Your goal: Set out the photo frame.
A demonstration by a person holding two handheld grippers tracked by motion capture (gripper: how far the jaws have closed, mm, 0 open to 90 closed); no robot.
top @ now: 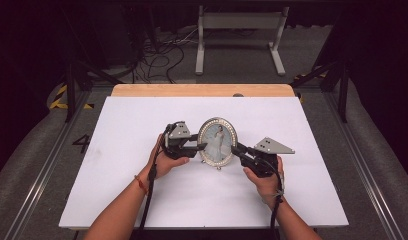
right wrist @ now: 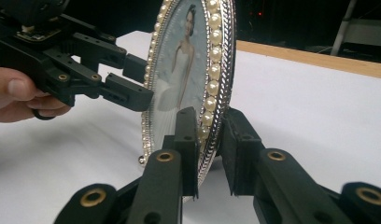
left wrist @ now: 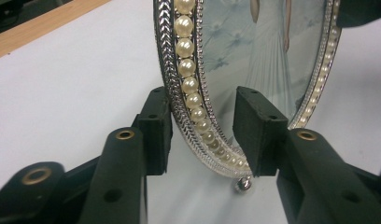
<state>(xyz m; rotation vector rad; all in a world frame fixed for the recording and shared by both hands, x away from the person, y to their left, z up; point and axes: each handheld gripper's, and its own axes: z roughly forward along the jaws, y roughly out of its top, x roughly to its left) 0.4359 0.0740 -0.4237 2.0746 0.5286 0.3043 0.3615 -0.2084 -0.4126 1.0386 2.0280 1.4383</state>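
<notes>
My right claw (right wrist: 209,154) pinches the frame's (top: 217,142) rim, upright on the desk (top: 117,150). My left claw (left wrist: 202,135) straddles the opposite rim, not clamped. Uneven squeeze could tip it or crack the glass.

Left gripper (top: 199,145) jaws apart; right gripper (top: 236,150) jaws clamped.

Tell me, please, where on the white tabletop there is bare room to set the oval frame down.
Bare white tabletop lies left of the left tongs, right of the right tongs, and behind the oval frame up to the wooden strip. The centre, around frame and hands, is crowded.
</notes>
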